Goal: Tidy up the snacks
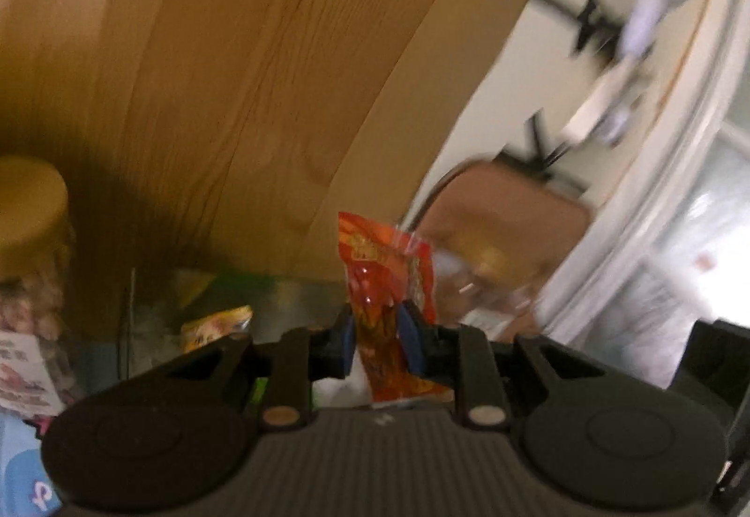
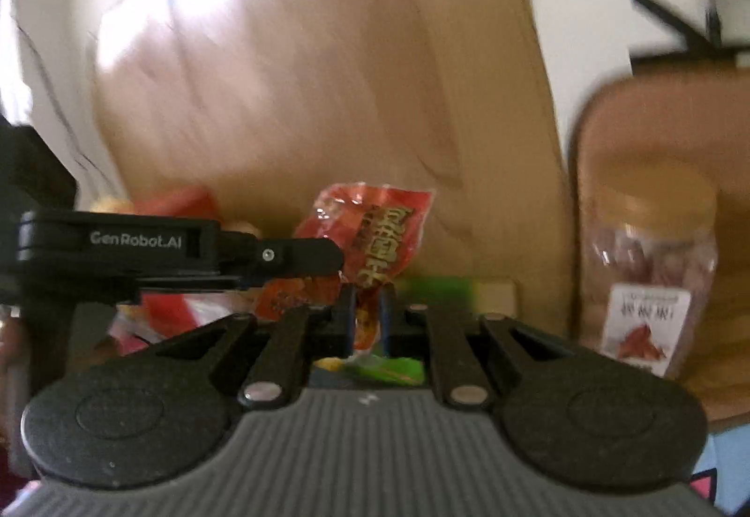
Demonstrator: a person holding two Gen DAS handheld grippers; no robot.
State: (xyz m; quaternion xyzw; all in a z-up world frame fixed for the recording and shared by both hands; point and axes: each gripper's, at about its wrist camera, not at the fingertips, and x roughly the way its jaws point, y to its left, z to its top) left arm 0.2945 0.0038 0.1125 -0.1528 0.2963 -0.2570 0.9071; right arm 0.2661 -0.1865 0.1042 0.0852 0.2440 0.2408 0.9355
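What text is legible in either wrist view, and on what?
"GenRobot.AI": white print on the side of the left gripper, seen from the right wrist.
Red snack packet in the right gripper: large yellow characters, too blurred to read.
Red packet in the left gripper: print blurred, unreadable.
Jar with tan lid: white label, characters too blurred.
Jar in the left wrist view: label unreadable.

My left hand-held gripper (image 1: 375,336) sits at the lower centre of its view, blue pads (image 1: 344,341) pinched on a red snack packet (image 1: 379,282). My right hand-held gripper (image 2: 366,320) is likewise clamped on a red packet (image 2: 375,231) at lower centre. In the right view, the left gripper reaches in sideways from the left edge.
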